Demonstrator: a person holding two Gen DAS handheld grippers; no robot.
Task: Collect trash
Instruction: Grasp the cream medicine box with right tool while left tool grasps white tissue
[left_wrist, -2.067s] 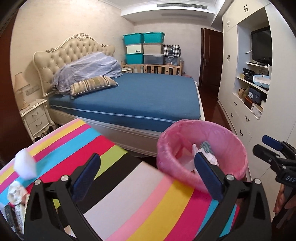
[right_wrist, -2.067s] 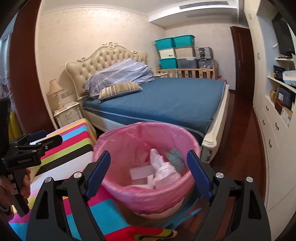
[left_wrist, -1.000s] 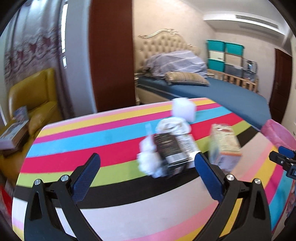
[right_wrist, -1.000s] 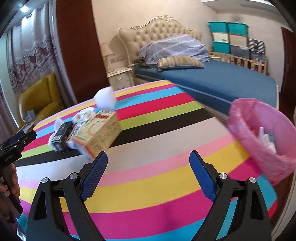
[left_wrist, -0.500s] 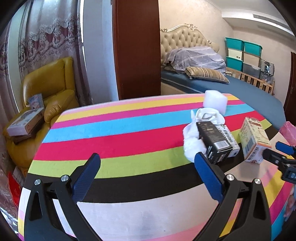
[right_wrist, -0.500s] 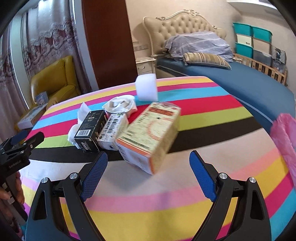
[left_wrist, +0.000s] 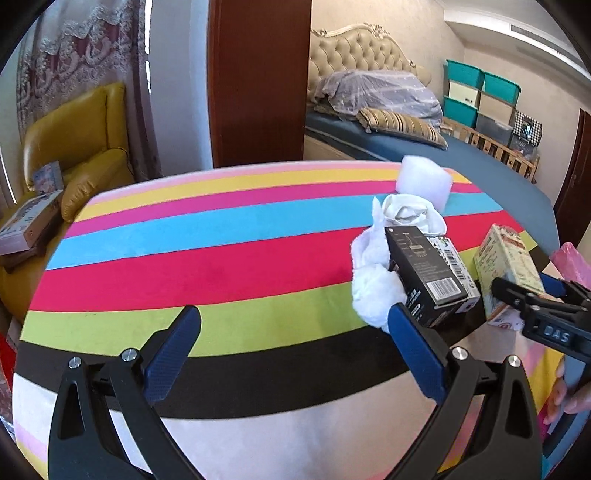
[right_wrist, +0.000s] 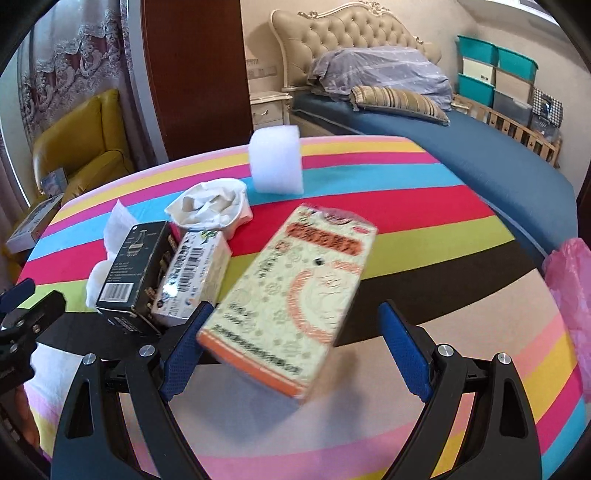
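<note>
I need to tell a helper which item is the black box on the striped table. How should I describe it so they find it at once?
Look at the round table with the rainbow-striped cloth, then at the cluster of trash on it. The black box lies on its side at the cluster's outer edge, between crumpled white tissue and a small white carton. It is the only dark item, with a white barcode label on its end.

We look from each wrist camera down and forward along its own tongs. The left view sits back from the striped table (left_wrist: 229, 258) — the trash pile lies past its right tong, the right gripper (left_wrist: 532, 295) beyond. The right view hangs close over the pale carton (right_wrist: 295, 295), between its tongs. Both share the black box (left_wrist: 424, 273), the foam block (right_wrist: 276, 164) and the bed (right_wrist: 498, 147).
</note>
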